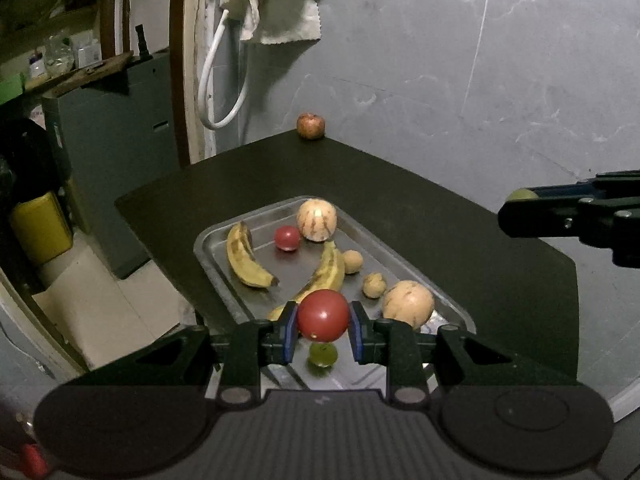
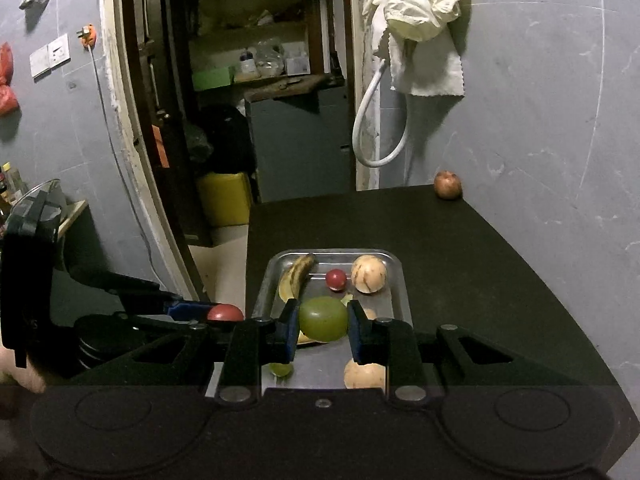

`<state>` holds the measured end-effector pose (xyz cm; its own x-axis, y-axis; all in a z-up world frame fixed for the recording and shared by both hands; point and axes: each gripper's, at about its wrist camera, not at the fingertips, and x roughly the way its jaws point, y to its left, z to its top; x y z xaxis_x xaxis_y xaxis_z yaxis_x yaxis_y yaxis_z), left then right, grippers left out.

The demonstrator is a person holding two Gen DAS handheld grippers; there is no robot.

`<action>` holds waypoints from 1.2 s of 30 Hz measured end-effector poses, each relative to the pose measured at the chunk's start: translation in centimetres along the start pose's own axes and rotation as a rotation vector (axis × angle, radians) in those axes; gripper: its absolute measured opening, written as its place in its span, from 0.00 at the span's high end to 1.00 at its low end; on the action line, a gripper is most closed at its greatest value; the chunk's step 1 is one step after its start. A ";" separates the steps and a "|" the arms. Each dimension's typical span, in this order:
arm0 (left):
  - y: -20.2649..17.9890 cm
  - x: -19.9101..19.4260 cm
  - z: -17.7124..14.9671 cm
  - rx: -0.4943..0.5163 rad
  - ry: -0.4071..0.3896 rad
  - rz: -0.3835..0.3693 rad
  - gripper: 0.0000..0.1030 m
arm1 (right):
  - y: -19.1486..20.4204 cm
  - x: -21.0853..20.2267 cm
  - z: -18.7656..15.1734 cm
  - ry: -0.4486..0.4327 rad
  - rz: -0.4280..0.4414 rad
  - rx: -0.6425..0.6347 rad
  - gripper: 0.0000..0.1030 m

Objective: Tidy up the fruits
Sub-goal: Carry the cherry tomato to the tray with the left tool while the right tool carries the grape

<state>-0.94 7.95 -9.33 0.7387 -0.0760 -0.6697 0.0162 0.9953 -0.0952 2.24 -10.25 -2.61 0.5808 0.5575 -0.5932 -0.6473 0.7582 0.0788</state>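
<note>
The left gripper [image 1: 323, 322] has its blue-padded jaws closed narrowly on a round red tomato [image 1: 323, 315], held in the air over the near end of the shallow stainless steel tray [image 1: 208, 256]. The right gripper [image 2: 323, 322] is likewise clamped on a smooth round green fruit [image 2: 323, 318], also above the tray's near part; in the left wrist view it shows at the right edge w/ a bit of green at its tip.

The tray sits on a dark matte tabletop [image 1: 440, 216]. In it: a spotted yellow banana [image 1: 245, 256] along the left side, a second banana [image 1: 324, 272] lying diagonally in the middle, a smaller red tomato [image 1: 287, 238] btwn the first banana and a pale round striped fruit [image 1: 317, 220] at the far end. Right of the second banana are two small tan round fruits [image 1: 353, 261] [image 1: 374, 285], apart from each other, and a larger pale tan round fruit [image 1: 408, 303] near the tray's right rim. A small green fruit [image 1: 321, 354] lies on the tray floor below the held tomato.

Well apart from the tray, a reddish-brown apple [image 1: 311, 125] rests at the table's far corner, close to the grey wall. A cream cloth [image 2: 424, 28] and a white hose loop [image 2: 380, 128] hang on that wall
</note>
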 end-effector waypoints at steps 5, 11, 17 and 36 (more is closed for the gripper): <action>-2.0 0.1 1.8 -0.036 -0.040 0.069 0.73 | -1.7 -0.4 0.9 -0.028 0.076 -0.055 0.74; -5.1 -0.3 1.3 -0.086 -0.046 0.154 0.73 | -4.6 -1.5 0.1 -0.049 0.149 -0.080 0.74; -7.1 -1.0 -0.1 -0.120 -0.014 0.210 0.73 | -5.9 -1.1 -1.6 -0.016 0.204 -0.089 0.74; -5.1 6.1 -3.1 -0.175 0.120 0.216 0.73 | -6.2 9.4 -6.8 0.234 0.164 -0.020 0.74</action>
<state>1.45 2.19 -15.21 0.6273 0.1198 -0.7695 -0.2572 0.9645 -0.0595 8.36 -11.96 -14.11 0.3391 0.5775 -0.7426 -0.7343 0.6559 0.1748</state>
